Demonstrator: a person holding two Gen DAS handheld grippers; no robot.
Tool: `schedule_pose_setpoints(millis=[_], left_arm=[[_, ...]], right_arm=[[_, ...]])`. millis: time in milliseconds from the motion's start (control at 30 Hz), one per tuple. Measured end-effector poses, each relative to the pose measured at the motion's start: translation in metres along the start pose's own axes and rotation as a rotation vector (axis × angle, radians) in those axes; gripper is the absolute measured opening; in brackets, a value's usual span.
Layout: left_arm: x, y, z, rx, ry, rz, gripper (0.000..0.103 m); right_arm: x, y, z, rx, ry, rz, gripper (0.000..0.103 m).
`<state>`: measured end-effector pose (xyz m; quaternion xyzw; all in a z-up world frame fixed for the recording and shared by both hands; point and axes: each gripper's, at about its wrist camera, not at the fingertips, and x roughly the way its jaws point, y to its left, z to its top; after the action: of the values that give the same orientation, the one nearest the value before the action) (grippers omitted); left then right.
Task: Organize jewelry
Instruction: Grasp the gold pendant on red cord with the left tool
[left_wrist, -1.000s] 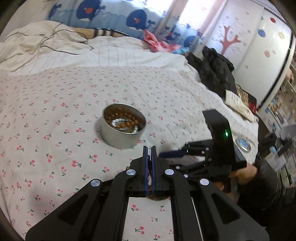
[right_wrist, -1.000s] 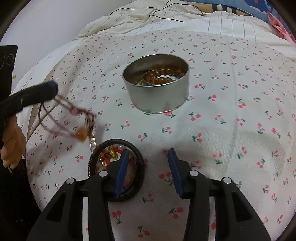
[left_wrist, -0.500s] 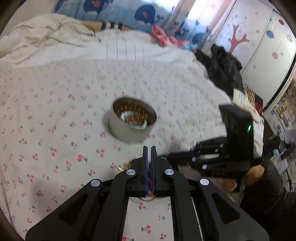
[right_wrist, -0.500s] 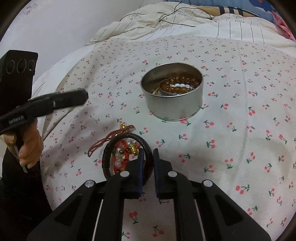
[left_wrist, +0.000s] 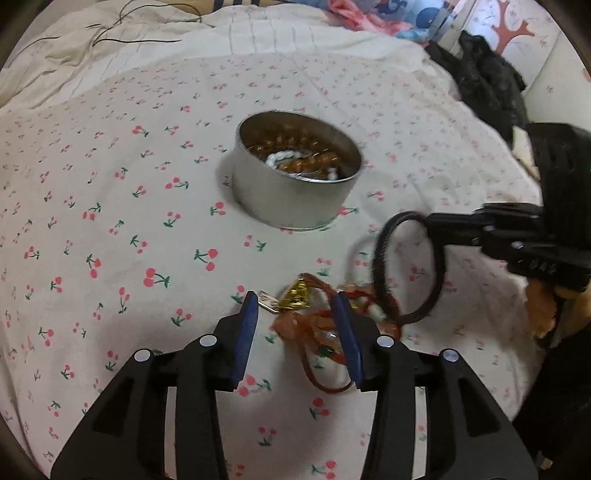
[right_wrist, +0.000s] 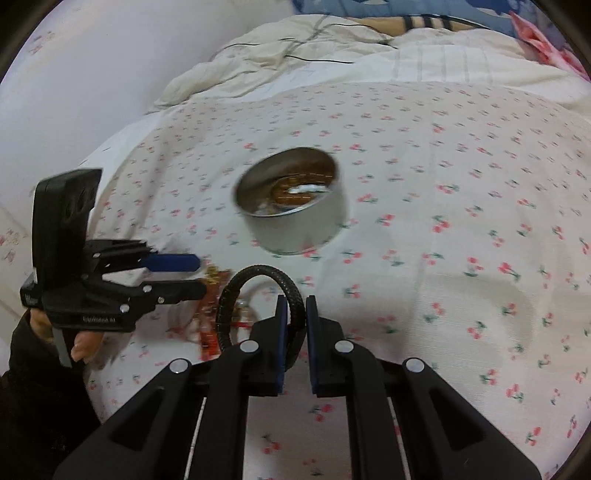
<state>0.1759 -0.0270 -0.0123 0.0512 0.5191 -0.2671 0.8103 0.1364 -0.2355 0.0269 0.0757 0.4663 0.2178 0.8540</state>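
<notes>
- Right tongs (right_wrist: 294, 317) grip the black braided bracelet (right_wrist: 258, 295) by its edge, just off the bed; a thin hold, it may slip before the round tin (right_wrist: 295, 206) ahead.
- Left tongs (left_wrist: 295, 332) stand open around the red cord jewelry (left_wrist: 317, 325); tangled strands could drag out together.

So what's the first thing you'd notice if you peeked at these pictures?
Probably the shiny round tin sitting in the middle of the cherry-print bedspread, with brown and white beads inside. Next, the black bracelet pinched in the right gripper and lifted just in front of the tin. Under the open left gripper lies a tangle of red cords and gold charms.
</notes>
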Motion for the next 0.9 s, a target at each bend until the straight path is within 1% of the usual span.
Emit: schedule_pose_setpoints(millis=[33, 133, 200, 233, 300, 333, 367, 433, 500, 533, 600, 667, 733, 767, 800, 900], left_arm=[[0.003, 0.000, 0.001, -0.003, 0.005, 0.008, 0.041], [0.010, 0.002, 0.004, -0.028, 0.003, -0.004, 0.041], [0.013, 0.006, 0.005, -0.059, 0.010, -0.019, 0.027], [0.015, 0.009, 0.005, -0.068, 0.016, -0.020, 0.014], [0.013, 0.014, 0.005, -0.093, 0.011, -0.041, 0.013], [0.009, 0.017, 0.005, -0.107, -0.005, -0.047, 0.013], [0.005, 0.019, 0.005, -0.116, -0.019, -0.051, 0.013], [-0.005, 0.026, 0.007, -0.148, -0.052, -0.075, 0.013], [-0.011, 0.031, 0.008, -0.164, -0.072, -0.076, 0.013], [-0.013, 0.034, 0.008, -0.173, -0.075, -0.078, 0.013], [-0.014, 0.037, 0.008, -0.190, -0.078, -0.091, 0.013], [-0.015, 0.037, 0.008, -0.190, -0.078, -0.081, 0.013], [-0.012, 0.035, 0.009, -0.196, -0.071, -0.075, 0.013], [-0.010, 0.033, 0.010, -0.198, -0.071, -0.075, 0.013], [-0.011, 0.034, 0.010, -0.197, -0.073, -0.075, 0.013], [-0.017, 0.036, 0.009, -0.203, -0.087, -0.082, 0.013]], right_arm=[[0.001, -0.003, 0.000, 0.010, 0.002, -0.005, 0.011], [0.003, -0.009, 0.000, 0.030, 0.010, -0.022, 0.011], [0.005, -0.013, -0.001, 0.041, 0.017, -0.029, 0.011], [0.005, -0.015, -0.002, 0.046, 0.022, -0.034, 0.011], [0.011, -0.015, -0.003, 0.043, 0.041, -0.064, 0.011], [0.014, -0.016, -0.004, 0.045, 0.052, -0.076, 0.011], [0.017, -0.017, -0.005, 0.052, 0.069, -0.068, 0.011], [0.019, -0.017, -0.006, 0.052, 0.074, -0.066, 0.012], [0.021, -0.017, -0.007, 0.057, 0.080, -0.059, 0.037], [0.022, -0.016, -0.008, 0.053, 0.084, -0.050, 0.040], [0.026, -0.012, -0.008, 0.038, 0.086, -0.062, 0.042], [0.028, -0.011, -0.010, 0.040, 0.086, -0.062, 0.043], [0.032, -0.007, -0.012, 0.021, 0.081, -0.085, 0.041], [0.033, -0.003, -0.012, -0.001, 0.076, -0.109, 0.031], [0.034, -0.001, -0.011, -0.007, 0.077, -0.113, 0.011], [0.029, 0.003, -0.009, -0.023, 0.050, -0.097, 0.010]])
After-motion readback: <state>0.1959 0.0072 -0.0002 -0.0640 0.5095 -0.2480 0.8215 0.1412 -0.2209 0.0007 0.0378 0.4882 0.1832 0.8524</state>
